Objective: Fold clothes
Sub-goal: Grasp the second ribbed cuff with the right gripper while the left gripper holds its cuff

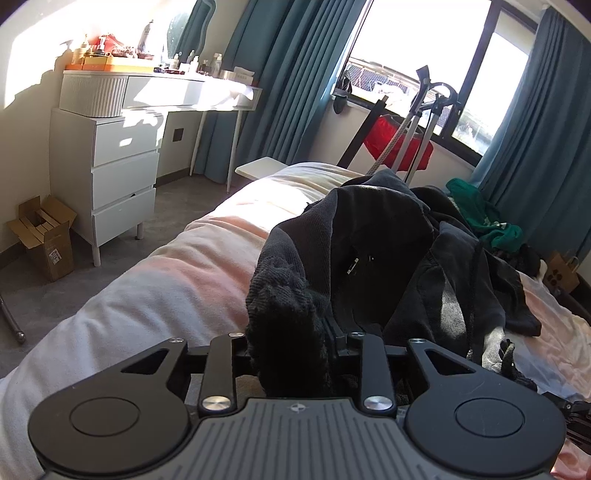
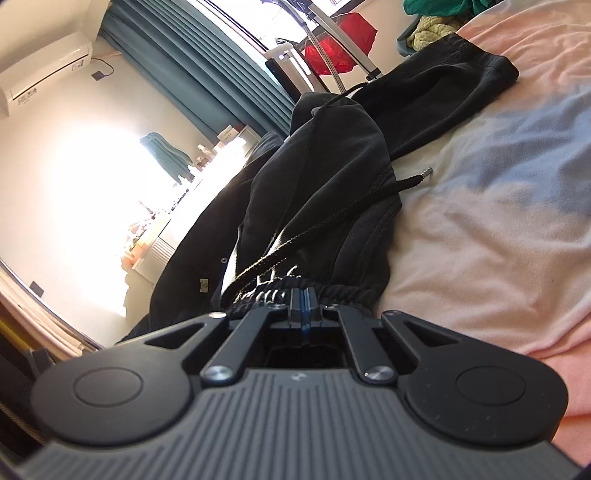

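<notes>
On the bed (image 1: 155, 280), left gripper (image 1: 291, 343) clamps bunched black garment (image 1: 388, 236); right gripper (image 2: 303, 306) pinched thin on waistband (image 2: 332, 291), may slip when lifted

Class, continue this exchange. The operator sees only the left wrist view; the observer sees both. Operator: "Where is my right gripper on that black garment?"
Observer: The right gripper sits at the elastic waistband of the black garment, jaws shut.
Operator: Is the drawstring clear of it?
Observer: One end of the drawstring lies on the pink bedcover, apart from the gripper.
Operator: Anything else near the green clothes?
Observer: A pale yellow knit lies beside the green clothes.
</notes>
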The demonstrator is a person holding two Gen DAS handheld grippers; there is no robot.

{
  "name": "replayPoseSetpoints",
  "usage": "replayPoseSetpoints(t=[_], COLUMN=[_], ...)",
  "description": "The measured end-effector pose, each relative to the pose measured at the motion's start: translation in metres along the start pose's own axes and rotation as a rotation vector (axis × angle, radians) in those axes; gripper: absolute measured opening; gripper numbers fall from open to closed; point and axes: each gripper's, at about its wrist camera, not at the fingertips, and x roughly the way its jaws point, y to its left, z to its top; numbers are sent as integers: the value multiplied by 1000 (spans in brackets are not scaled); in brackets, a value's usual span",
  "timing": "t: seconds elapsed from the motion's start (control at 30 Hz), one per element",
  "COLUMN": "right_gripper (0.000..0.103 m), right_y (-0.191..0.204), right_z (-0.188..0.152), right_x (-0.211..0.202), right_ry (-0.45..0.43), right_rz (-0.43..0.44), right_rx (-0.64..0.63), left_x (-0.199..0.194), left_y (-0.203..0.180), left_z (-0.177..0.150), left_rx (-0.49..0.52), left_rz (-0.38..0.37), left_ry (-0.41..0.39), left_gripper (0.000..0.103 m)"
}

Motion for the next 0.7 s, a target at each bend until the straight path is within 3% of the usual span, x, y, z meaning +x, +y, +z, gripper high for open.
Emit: replayPoseSetpoints(t=[0.27,0.33,0.4,0.43,0.57,0.7], right_gripper=[11,26,64,70,73,71], right_y=[-32,-43,-49,-51,-43,-33], right_z=[3,5,5,5,5,7], right_x=[-8,-5,1,4,22,48], right_ry=[-57,-54,-43,-36,22,65], right_rz=[-40,-11,14,26,109,31], right_rx=[130,200,233,244,221,141], left_x=[-11,-13,-13,-13,-12,-10], left_y=[0,-1,-1,-2,-1,1], left_z=[2,2,3,4,6,7], left_rx=[0,-3,-3,-3,-18,-27], left_rz=[0,-6,-8,-9,-13,-10], left_ry=[-25,-36,-45,-47,-48,-44], left_gripper=[31,29,27,25,24,24])
